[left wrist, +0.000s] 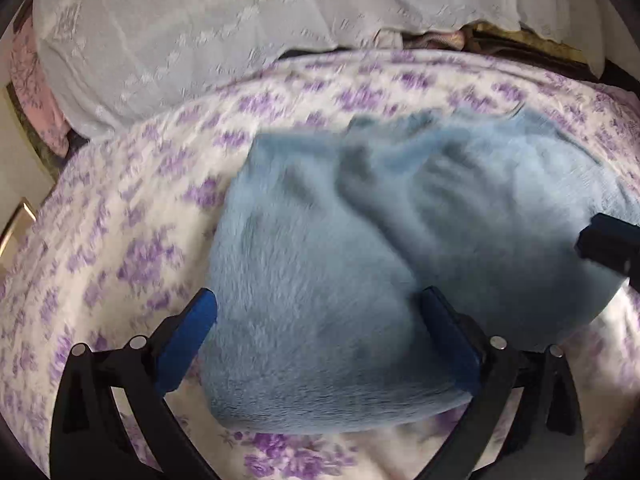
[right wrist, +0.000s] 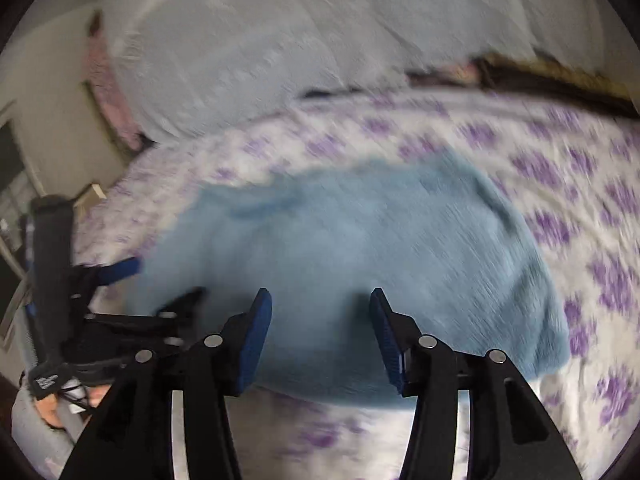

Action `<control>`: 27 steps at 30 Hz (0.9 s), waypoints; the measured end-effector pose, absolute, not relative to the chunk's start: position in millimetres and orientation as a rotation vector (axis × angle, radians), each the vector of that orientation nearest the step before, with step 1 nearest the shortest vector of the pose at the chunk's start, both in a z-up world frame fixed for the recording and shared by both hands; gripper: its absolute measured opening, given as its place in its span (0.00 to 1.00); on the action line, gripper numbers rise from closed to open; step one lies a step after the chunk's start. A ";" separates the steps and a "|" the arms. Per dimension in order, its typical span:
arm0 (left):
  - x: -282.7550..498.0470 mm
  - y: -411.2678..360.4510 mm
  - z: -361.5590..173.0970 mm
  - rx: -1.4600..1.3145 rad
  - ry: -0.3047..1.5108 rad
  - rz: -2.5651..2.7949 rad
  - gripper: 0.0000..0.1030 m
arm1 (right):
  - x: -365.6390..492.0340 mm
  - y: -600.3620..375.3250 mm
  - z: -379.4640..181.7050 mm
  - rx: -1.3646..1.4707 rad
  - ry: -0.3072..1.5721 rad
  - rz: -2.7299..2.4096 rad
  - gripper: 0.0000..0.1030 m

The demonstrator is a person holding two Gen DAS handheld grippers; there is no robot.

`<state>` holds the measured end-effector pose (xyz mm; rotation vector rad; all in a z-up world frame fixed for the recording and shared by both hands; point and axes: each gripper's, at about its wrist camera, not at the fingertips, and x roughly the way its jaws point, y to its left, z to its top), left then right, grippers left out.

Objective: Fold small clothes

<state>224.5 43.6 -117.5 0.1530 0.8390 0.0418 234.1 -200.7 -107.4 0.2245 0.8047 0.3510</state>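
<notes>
A fuzzy light-blue garment [left wrist: 360, 248] lies folded in a rough rectangle on a white bedspread with purple flowers [left wrist: 120, 240]. My left gripper [left wrist: 318, 300] is open, its blue pads straddling the garment's near left part just above it. My right gripper [right wrist: 320, 304] is open over the garment [right wrist: 352, 248] near its front edge. The right gripper also shows at the right edge of the left wrist view [left wrist: 608, 240]. The left gripper shows at the left of the right wrist view [right wrist: 132, 276]. Both views are motion-blurred.
A large white embroidered pillow [left wrist: 200, 32] lies at the head of the bed behind the garment. Pink cloth [left wrist: 36, 92] sits at the far left. Dark and yellowish bedding [left wrist: 520, 40] shows at the back right. The bed edge and floor are at the left [right wrist: 48, 152].
</notes>
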 end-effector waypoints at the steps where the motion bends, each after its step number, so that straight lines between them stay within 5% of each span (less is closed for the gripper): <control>1: 221.6 52.9 -117.9 0.109 0.841 0.022 0.96 | 235.6 -211.8 -110.7 0.277 0.810 0.364 0.32; 3: 218.0 71.5 -113.6 0.051 0.848 0.027 0.96 | 236.3 -235.2 -111.8 0.359 0.823 0.333 0.16; 6: 211.4 88.9 -111.3 0.010 0.845 0.066 0.96 | 230.1 -264.5 -110.0 0.417 0.800 0.281 0.16; 8: 206.4 95.2 -105.8 -0.037 0.850 0.066 0.96 | 224.1 -277.0 -105.1 0.459 0.782 0.267 0.21; 10: 199.1 91.5 -90.6 -0.023 0.807 0.093 0.96 | 213.9 -285.6 -89.2 0.465 0.720 0.233 0.48; 12: 191.6 80.0 -68.9 0.001 0.745 0.075 0.96 | 207.1 -294.2 -77.3 0.452 0.667 0.204 0.55; 18: 205.7 25.9 -46.5 0.047 0.727 -0.031 0.96 | 209.7 -331.0 -98.3 0.616 0.712 0.176 0.57; 27: 241.2 -8.0 -106.9 0.071 0.861 -0.027 0.96 | 220.2 -336.0 -132.6 0.790 0.793 0.224 0.57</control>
